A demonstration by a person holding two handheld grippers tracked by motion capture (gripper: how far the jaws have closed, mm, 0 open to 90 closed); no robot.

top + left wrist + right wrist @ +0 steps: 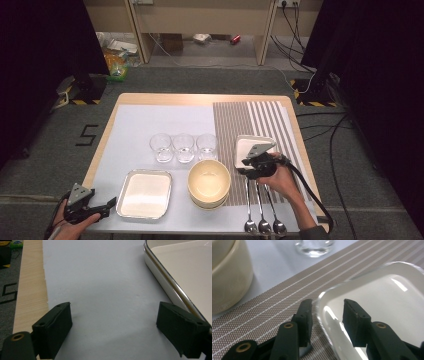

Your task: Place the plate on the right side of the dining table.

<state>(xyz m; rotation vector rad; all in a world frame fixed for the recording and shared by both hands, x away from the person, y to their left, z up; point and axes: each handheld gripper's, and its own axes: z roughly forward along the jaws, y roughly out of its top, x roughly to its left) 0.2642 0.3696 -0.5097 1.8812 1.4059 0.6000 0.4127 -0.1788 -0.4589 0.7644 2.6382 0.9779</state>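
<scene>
Grey carpet all round, and a wood-edged counter [102,142] with a pale sheet and a striped woven placemat [227,120] on it. What matters here: the small white dish [387,300] sits right at the tips of the right hand-held gripper [327,315], near rim running between the jaws, one jaw outside on the mat, one inside over the glossy well. Jaws are partly open; I can't see the pads pressing the rim, so not gripped yet. It's a rounded-corner square, smooth ceramic look. The left hand-held gripper [113,325] is well apart, jaws wide over bare sheet, with the larger white tray [180,270] just off its right jaw.
</scene>
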